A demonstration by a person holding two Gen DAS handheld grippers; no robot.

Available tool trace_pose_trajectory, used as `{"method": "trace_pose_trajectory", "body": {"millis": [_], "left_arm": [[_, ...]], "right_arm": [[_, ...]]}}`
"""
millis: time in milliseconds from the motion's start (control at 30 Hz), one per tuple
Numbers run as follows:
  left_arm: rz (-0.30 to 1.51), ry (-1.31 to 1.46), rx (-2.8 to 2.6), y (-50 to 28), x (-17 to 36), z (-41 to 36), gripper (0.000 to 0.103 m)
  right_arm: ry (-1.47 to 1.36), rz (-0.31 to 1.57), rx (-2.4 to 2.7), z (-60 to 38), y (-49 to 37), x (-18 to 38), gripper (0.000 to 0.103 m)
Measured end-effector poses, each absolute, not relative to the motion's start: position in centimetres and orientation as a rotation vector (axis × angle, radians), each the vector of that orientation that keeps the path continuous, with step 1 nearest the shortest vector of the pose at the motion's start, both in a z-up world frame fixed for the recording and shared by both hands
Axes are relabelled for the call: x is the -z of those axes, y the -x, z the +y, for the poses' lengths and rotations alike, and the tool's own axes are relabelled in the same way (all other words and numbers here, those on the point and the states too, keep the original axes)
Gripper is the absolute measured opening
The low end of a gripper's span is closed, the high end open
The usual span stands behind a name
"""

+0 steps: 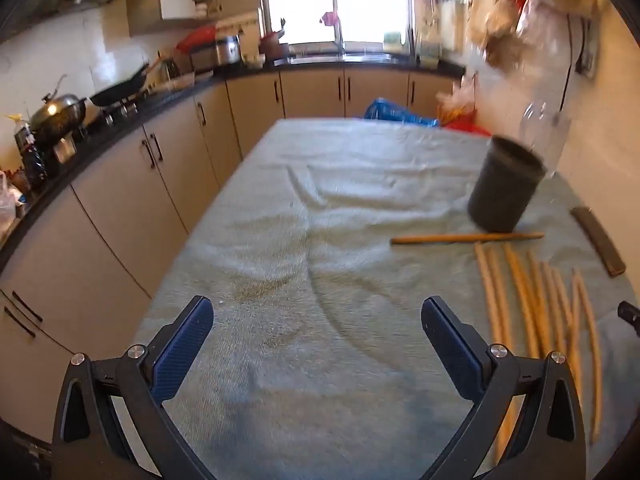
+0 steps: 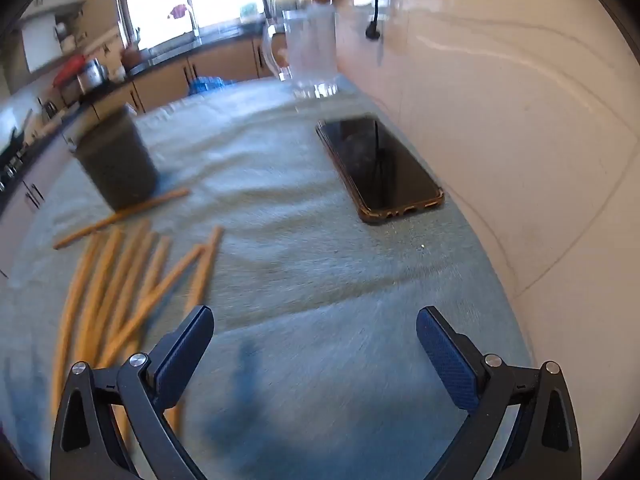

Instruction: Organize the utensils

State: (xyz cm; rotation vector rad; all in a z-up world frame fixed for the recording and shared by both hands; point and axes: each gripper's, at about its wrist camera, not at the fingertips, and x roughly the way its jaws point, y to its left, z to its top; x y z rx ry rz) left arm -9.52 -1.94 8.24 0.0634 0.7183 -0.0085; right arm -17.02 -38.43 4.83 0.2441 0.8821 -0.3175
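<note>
**Wooden chopsticks loose, holder light: tip and scatter risks**

Wooden chopsticks (image 2: 120,280) fanned loose on the towel-covered bench (image 1: 320,208), none in the dark cup (image 1: 506,186) yet. One stray stick (image 1: 466,238) crosswise right against the cup's foot. Left tool (image 1: 318,344) spread wide, empty, over bare cloth left of the pile. Right tool (image 2: 316,346) likewise wide apart, empty, right of the pile.

Likely trouble:
- Several sticks pinched at once, overlapping as they lie; extras dropped or flicked.
- Cup knocked over by a stick end hitting the rim, on wrinkled cloth.
- Phone (image 2: 380,168) near the wall, clear jug (image 2: 310,52) beyond it; both within reach of a careless swing.
</note>
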Motion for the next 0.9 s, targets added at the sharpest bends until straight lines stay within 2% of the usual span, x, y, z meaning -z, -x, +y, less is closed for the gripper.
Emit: {"method": "trace_pose_trajectory", "body": {"millis": [367, 633, 900], "left_arm": [[0.613, -0.073, 0.04, 14.8, -11.9, -4.2, 0.103], [0.548, -0.079, 0.04, 17.2, -13.2, -4.9, 0.103], [0.505, -0.093, 0.067, 18.7, -13.3, -5.2, 0.103]], "right_arm": [[-0.215, 0.491, 0.334, -30.8, 24.4, -11.4, 0.103], [-0.134, 0.415, 0.349, -28.2, 26.4, -13.0, 0.103], [-0.126, 0.416, 0.354, -27.0, 26.9, -12.8, 0.103]]}}
